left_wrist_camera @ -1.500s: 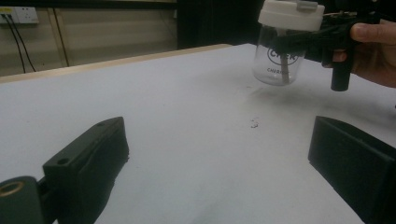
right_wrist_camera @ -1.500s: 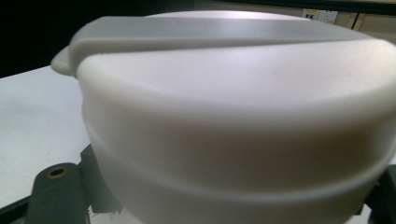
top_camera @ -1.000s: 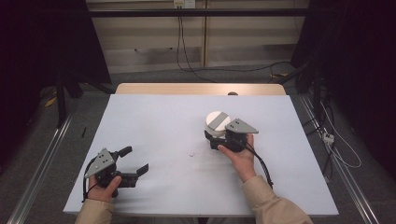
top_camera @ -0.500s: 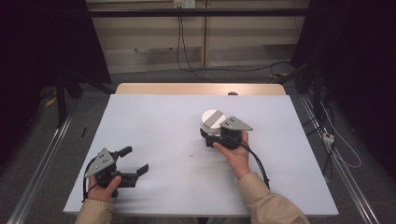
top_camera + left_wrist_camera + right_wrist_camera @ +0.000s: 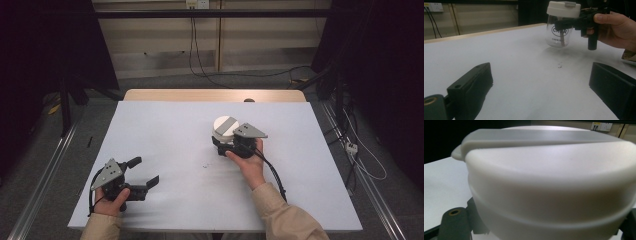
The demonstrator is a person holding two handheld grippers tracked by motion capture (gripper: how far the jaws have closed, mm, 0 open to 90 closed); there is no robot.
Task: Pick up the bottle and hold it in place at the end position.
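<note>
One jar [image 5: 226, 131] is standing near the middle of the white table [image 5: 165, 130] in the high view, and everything else is lying around it. The right gripper [image 5: 223, 146] is sitting on the jar's near side with its jaws closing on it just under the white lid [image 5: 225, 123]; the left gripper [image 5: 145, 172] is waiting well apart from the jar, toward the near left corner, jaws spread and carrying nothing.

In the left gripper view the jar [image 5: 557, 35] is showing clear glass, dark print and something brownish inside. It is looking slightly lifted over its shadow, though I cannot tell for sure. The right gripper [image 5: 567, 23] is pinching it high, right below the lid [image 5: 563, 8].

In the right gripper view the lid [image 5: 549, 170] is pressing close to the camera, with the jaws hugging the jar beneath it.

The risk, as I judge it: smooth glass gripped so high may be swinging or slipping if the hand is tilting or moving fast, and a drop onto the table could crack it. Squeezing near the lid could also be popping it loose.
</note>
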